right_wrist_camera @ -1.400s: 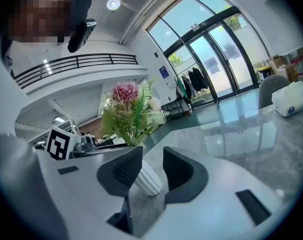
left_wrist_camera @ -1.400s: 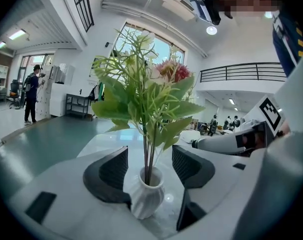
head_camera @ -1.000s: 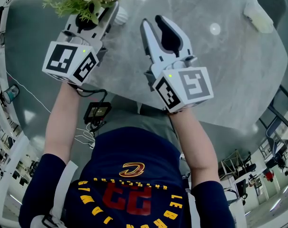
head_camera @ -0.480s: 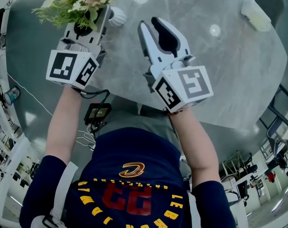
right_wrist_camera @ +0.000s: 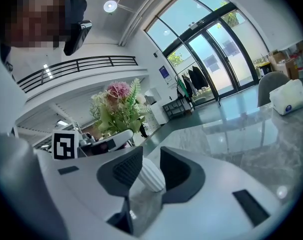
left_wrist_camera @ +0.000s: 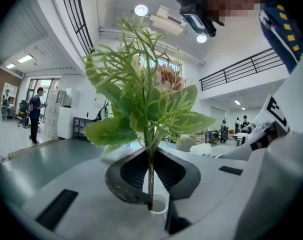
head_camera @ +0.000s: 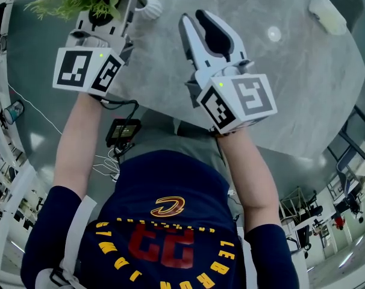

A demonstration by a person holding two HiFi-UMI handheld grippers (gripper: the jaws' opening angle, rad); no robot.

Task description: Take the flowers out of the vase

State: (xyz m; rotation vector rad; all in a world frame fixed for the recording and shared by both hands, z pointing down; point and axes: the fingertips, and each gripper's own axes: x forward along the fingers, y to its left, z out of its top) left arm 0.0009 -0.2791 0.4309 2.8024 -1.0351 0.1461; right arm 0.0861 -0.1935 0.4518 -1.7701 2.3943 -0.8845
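Left gripper (left_wrist_camera: 150, 159) has its jaws pinched on the thin green stems of a leafy bunch of pink and cream flowers (left_wrist_camera: 159, 79). The jaws have just been closing, and the stems run straight down through the narrow gap between the black pads. The gripper lies nearly level, so the stems cross it upright, heads above the jaws and cut ends below.

Under the pads a white ring shows where the stems disappear. I take that for the mouth of the small white ribbed vase (right_wrist_camera: 150, 176), though I can't tell whether the stem ends sit inside it or have just cleared it. From overhead the vase stands on the grey marbled tabletop (head_camera: 279, 89), just beside the tip of the left gripper, with the blooms spilling to the left of it.

Right gripper (right_wrist_camera: 149, 156) is spread wide and holds nothing. Its own view has the vase showing in the gap of its jaws, but the head view puts the vase ahead of its fingertips and off to their left, apart from them.

What the pull turns on, to my eye, is that the vase sits directly beneath the grip and the stems' long axis is vertical. A straight lift should slide them free. A sideways drag might tip so light a vase, and the right gripper is placed to steady it.
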